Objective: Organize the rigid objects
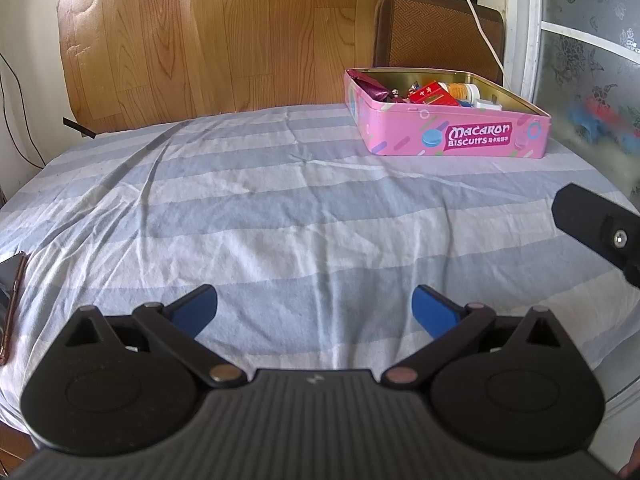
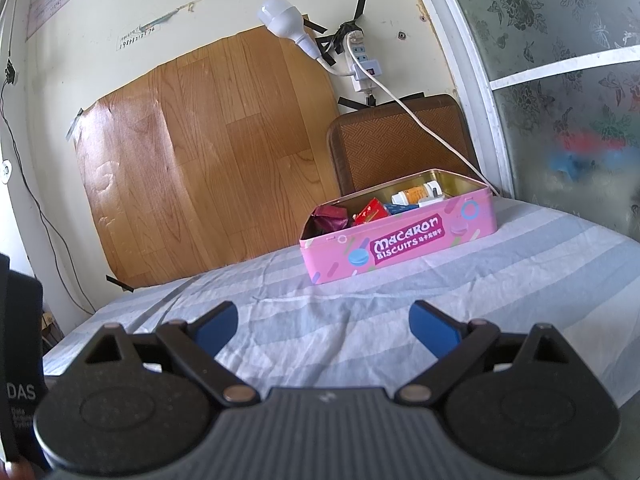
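Note:
A pink Macaron Biscuits tin [image 1: 460,138] stands open at the far right of the striped tablecloth, and it also shows in the right wrist view [image 2: 400,246]. Inside lie a red box [image 1: 430,94], a dark red wrapper [image 2: 330,216], a small white and orange bottle [image 2: 418,192] and other small items. My left gripper [image 1: 315,312] is open and empty, low over the cloth, well short of the tin. My right gripper [image 2: 324,328] is open and empty too, near the cloth, with the tin ahead and slightly right. Part of the right gripper [image 1: 596,232] shows at the right edge of the left wrist view.
A flat metallic object [image 1: 12,304] lies at the table's left edge. A brown chair back [image 2: 400,140] stands behind the tin. A white cable [image 2: 420,120] hangs from a wall power strip down past the tin. A frosted glass door [image 2: 560,100] is on the right.

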A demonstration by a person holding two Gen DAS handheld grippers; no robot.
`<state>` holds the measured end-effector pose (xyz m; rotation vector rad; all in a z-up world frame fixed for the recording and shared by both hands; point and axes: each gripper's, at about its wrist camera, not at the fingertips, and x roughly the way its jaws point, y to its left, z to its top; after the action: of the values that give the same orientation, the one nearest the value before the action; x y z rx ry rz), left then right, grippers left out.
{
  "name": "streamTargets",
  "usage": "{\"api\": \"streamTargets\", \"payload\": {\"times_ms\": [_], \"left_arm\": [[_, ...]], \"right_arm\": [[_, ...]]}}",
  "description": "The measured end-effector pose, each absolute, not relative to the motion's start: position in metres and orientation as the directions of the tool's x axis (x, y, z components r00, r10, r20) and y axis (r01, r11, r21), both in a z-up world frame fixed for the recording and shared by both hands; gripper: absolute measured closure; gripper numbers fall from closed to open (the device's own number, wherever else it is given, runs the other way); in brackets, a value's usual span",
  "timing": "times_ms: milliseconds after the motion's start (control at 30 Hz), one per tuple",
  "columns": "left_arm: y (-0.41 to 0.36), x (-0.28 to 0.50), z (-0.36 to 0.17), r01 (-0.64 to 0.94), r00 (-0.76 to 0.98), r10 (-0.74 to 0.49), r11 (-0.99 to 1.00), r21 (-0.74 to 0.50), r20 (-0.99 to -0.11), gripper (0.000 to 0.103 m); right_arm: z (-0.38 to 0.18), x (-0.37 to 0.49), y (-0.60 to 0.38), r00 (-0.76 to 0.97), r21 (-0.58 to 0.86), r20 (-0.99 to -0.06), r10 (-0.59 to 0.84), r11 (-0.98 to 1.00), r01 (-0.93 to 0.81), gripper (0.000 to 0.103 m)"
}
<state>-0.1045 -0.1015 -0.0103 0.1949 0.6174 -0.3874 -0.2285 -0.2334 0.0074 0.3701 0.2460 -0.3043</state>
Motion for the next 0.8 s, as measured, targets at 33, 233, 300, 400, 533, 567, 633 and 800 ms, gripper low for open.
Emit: {"api": "streamTargets", "payload": {"times_ms": [33, 233, 300, 400, 533, 567, 633, 800], "left_arm": [[-0.102, -0.104, -0.010, 0.409, 0.747, -0.294, 0.910, 0.064, -0.597, 0.000], [-0.101, -0.102, -0.011, 0.410, 0.745, -0.293, 0.910, 0.065, -0.600, 0.000], [-0.101, -0.100, -0.012, 0.409, 0.741, -0.292, 0.911, 0.061, -0.604, 0.000], [-0.101, -0.098, -0.014, 0.412, 0.732, -0.295, 0.909, 0.055, -0.614, 0.000], [-0.104, -0.096, -0.016, 0.425, 0.719, -0.304, 0.904, 0.049, -0.625, 0.000], [-0.105, -0.095, -0.016, 0.428, 0.716, -0.307, 0.902, 0.048, -0.626, 0.000], [-0.108, -0.094, -0.016, 0.437, 0.710, -0.313, 0.898, 0.046, -0.631, 0.000], [-0.118, -0.085, -0.016, 0.454, 0.696, -0.327, 0.890, 0.039, -0.639, 0.000]], "right_arm": [[0.007, -0.229, -0.233, 0.925, 0.315, -0.289, -0.246, 0.888, 0.335, 0.007], [0.003, -0.227, -0.233, 0.924, 0.310, -0.299, -0.240, 0.891, 0.331, 0.007], [0.003, -0.226, -0.234, 0.923, 0.305, -0.302, -0.239, 0.893, 0.331, 0.007], [0.001, -0.227, -0.236, 0.921, 0.305, -0.308, -0.239, 0.892, 0.334, 0.007], [-0.001, -0.228, -0.240, 0.917, 0.310, -0.315, -0.246, 0.886, 0.344, 0.007], [-0.001, -0.227, -0.241, 0.916, 0.310, -0.319, -0.245, 0.886, 0.345, 0.007], [-0.002, -0.226, -0.242, 0.913, 0.309, -0.324, -0.248, 0.885, 0.350, 0.007], [-0.003, -0.218, -0.247, 0.909, 0.300, -0.335, -0.249, 0.886, 0.353, 0.007]]}}
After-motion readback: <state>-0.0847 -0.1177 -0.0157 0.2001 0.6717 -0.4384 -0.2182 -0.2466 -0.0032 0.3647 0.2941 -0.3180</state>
